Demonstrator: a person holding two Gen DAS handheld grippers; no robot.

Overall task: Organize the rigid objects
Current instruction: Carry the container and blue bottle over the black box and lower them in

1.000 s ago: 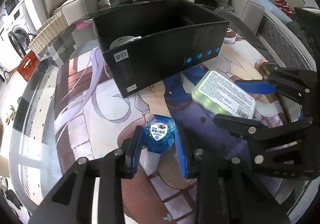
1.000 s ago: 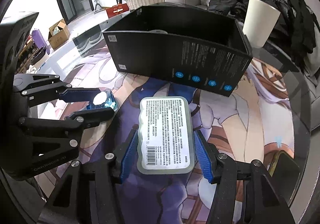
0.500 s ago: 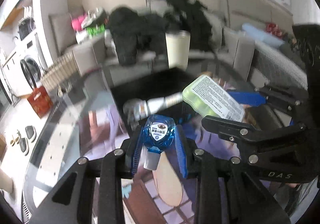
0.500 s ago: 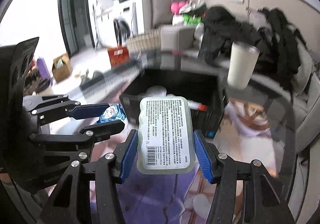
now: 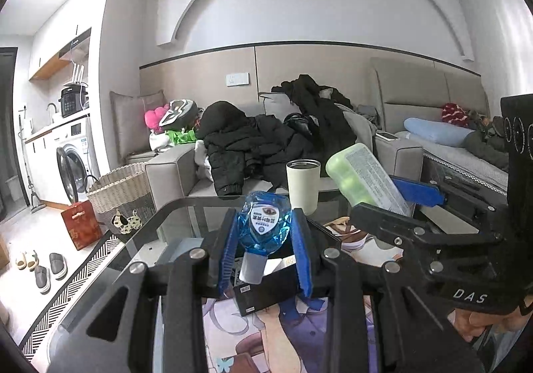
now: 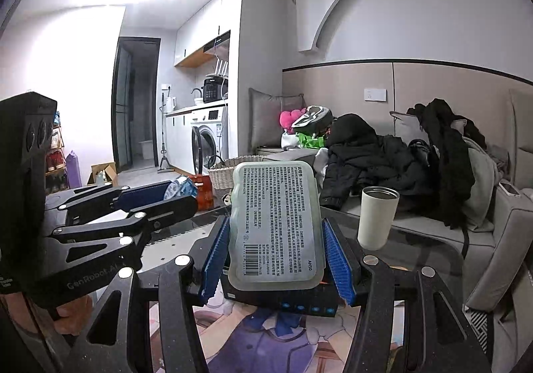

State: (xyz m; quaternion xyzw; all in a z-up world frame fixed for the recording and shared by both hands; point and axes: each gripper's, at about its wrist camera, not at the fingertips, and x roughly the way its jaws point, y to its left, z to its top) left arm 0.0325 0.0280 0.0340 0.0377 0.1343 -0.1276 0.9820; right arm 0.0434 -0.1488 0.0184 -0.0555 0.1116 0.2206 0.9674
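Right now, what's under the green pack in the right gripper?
The black box sits directly below the green pack, on the printed mat. The pack and the right gripper cover the box's opening, so its contents can't be seen.

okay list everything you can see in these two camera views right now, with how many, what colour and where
Blue bottle: 1, clear blue with white label, held off the table between the left gripper's pads.
Flat pack: 1, pale green with printed label, held off the table between the right gripper's pads.
Black box: 1, black with blue dots, on the table below the grippers.
Cup: 1, cream, on the glass table's far edge.
Table: 1, glass over a printed mat.
Wicker basket: 1, beige, on the floor left of the sofa.
Dark jackets: a pile, black, on the grey sofa.
Washing machine: 1, white, far left.
Left gripper: 1, black with blue pads.
Right gripper: 1, black with blue pads.
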